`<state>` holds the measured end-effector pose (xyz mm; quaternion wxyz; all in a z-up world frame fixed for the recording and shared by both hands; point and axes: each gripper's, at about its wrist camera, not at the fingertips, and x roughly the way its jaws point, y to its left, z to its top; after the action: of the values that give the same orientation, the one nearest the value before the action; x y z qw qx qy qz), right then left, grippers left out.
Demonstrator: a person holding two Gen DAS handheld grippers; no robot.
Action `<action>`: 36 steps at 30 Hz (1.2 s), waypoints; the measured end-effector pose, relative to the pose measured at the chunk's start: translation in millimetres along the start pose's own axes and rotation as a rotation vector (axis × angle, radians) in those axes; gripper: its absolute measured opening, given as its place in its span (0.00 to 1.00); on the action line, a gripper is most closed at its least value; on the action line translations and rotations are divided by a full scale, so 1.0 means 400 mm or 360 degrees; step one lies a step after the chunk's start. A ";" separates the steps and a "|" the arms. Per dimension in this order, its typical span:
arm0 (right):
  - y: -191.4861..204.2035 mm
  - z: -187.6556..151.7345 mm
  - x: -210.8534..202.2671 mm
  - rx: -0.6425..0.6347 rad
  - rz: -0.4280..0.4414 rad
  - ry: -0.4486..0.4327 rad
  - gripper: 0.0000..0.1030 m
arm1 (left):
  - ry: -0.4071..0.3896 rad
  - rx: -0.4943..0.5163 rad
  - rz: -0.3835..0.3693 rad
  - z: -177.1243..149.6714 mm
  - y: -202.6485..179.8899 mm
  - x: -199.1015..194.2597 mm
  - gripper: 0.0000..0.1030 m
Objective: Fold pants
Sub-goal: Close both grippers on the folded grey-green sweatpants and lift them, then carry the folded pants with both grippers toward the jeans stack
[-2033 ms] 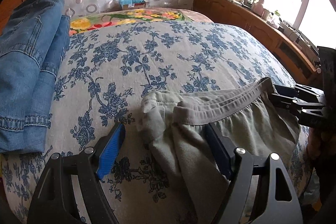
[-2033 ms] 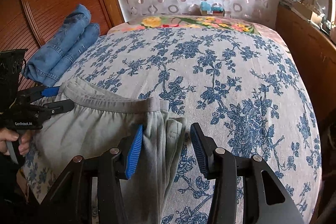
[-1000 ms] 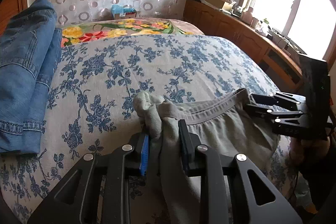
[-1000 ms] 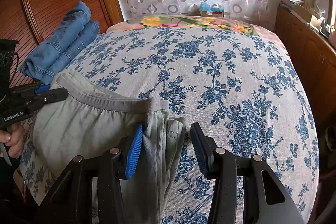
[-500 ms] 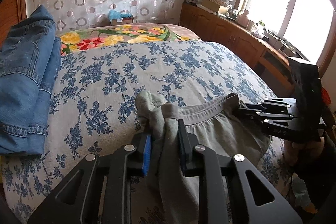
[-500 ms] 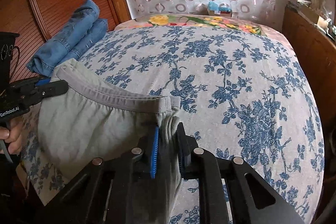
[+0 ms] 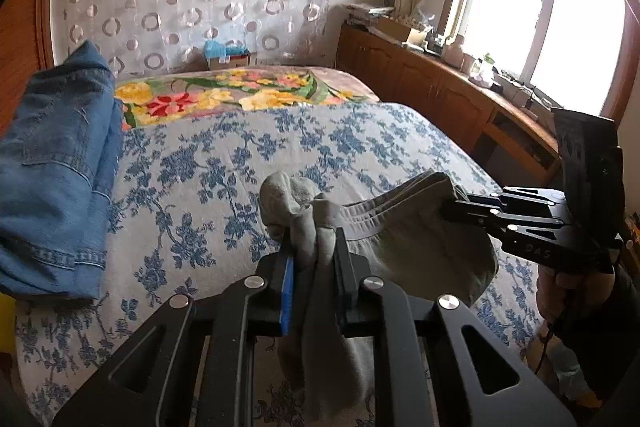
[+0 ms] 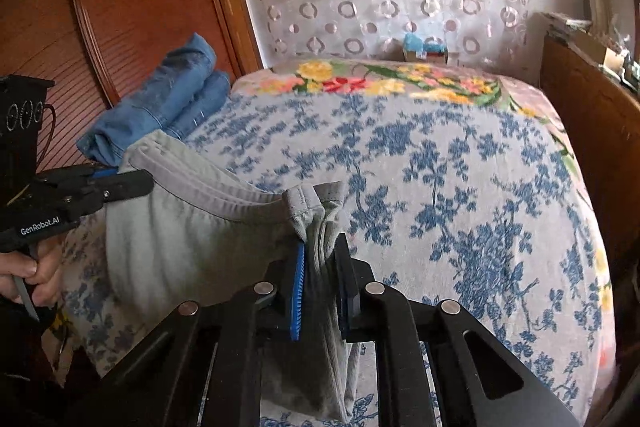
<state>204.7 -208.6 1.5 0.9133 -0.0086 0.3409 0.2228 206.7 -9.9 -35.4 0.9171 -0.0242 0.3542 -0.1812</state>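
Grey pants (image 7: 404, 231) with an elastic waistband hang between my two grippers, lifted above the near end of the bed. My left gripper (image 7: 313, 239) is shut on one bunched end of the waistband; it also shows in the right wrist view (image 8: 120, 177). My right gripper (image 8: 322, 247) is shut on the other end of the waistband (image 8: 224, 183); it also shows in the left wrist view (image 7: 448, 205). The legs of the pants hang down below the jaws and are mostly hidden.
The bed has a blue floral cover (image 7: 240, 163) and a bright flowered blanket (image 7: 224, 93) at the far end. Folded blue jeans (image 7: 52, 167) lie along the left side. A wooden cabinet (image 7: 440, 95) runs under the window at the right.
Both grippers closed on the waistband ends, the left first and then the right. They have since lifted the pants off the bed cover.
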 end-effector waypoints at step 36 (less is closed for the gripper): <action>0.170 0.241 0.002 -0.0389 0.0155 -0.0321 0.13 | -0.0363 -0.0068 0.0337 0.094 0.176 -0.234 0.17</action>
<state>236.8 -130.9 84.0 0.9232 -0.0806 0.2178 0.3063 189.7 85.3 40.5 0.9647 -0.0267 0.2520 -0.0721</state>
